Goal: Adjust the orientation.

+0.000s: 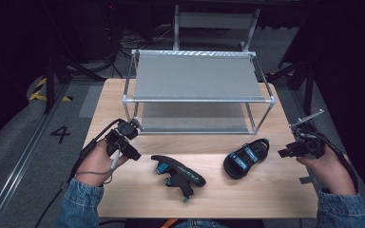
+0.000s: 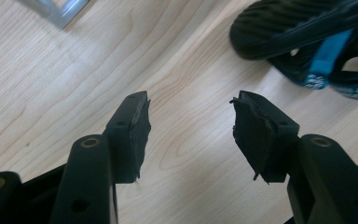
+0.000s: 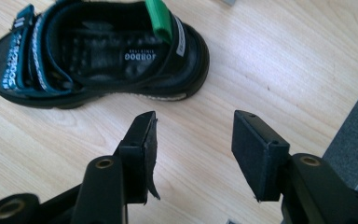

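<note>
Two black sandals lie on the wooden counter (image 1: 123, 92). The left sandal (image 1: 178, 174) lies tipped on its side near the front edge, its sole turned up (blue strap showing). The right sandal (image 1: 245, 157) sits upright, a little further back and apart from the first, with blue straps and a green heel tab. Behind both stands a metal-framed rack (image 1: 197, 90) with two grey shelves. The left tool (image 2: 189, 133) is held low over bare wood just left of the tipped sandal, its jaws apart with nothing between them. The right tool (image 3: 193, 140) hovers at the counter's right edge, near the upright sandal, its jaws likewise spread and empty.
</note>
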Action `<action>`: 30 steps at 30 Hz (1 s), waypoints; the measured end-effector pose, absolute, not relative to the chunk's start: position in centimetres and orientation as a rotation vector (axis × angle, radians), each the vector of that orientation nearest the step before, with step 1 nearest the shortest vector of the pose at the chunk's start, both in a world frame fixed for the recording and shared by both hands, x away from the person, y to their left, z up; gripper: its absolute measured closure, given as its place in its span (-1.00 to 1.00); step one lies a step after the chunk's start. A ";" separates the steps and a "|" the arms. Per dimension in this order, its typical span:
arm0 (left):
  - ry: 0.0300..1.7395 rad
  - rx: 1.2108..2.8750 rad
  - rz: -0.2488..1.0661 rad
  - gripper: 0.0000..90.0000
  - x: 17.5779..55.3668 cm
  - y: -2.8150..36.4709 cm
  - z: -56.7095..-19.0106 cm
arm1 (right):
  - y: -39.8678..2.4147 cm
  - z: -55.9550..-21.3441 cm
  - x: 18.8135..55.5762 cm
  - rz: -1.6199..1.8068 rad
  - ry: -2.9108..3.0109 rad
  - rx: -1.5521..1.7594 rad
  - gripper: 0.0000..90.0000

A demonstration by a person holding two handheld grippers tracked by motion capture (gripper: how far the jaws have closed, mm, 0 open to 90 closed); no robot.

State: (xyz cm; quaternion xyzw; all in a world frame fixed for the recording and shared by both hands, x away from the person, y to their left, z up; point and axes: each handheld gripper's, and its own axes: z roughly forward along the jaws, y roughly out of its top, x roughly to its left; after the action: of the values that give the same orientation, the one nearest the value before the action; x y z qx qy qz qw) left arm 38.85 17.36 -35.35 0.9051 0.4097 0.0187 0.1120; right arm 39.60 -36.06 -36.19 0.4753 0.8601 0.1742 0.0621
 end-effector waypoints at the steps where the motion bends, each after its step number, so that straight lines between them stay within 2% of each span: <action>1: 1.203 2.653 0.049 0.09 38.8 17.3 -35.3 | -36.0 -36.0 39.6 0.543 2.588 1.427 0.12; 6: 1.149 2.671 0.040 0.25 38.5 16.4 -35.0 | -36.1 -35.7 39.4 0.593 2.572 1.430 0.12; 16: 0.973 2.684 -0.015 0.33 37.8 13.9 -34.6 | -36.3 -36.0 39.1 0.644 2.573 1.457 0.16; 21: 0.877 2.683 -0.046 0.45 37.5 12.4 -34.5 | -36.1 -36.3 38.9 0.668 2.587 1.450 0.17; 22: 0.842 2.690 -0.085 0.58 37.4 11.9 -34.6 | -36.1 -36.4 38.9 0.665 2.591 1.450 0.16; 27: 0.793 2.696 -0.094 0.81 37.2 10.6 -34.7 | -36.2 -36.7 38.6 0.654 2.603 1.451 0.16; 30: 0.755 2.690 -0.111 0.86 37.3 9.8 -35.0 | -36.3 -36.8 38.5 0.654 2.605 1.454 0.17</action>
State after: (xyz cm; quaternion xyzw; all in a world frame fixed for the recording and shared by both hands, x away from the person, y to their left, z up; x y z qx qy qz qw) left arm 37.26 9.77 -34.98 0.9477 0.2660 -0.0390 0.1719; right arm 38.53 -36.30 -36.83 0.4756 0.8522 0.2140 0.0436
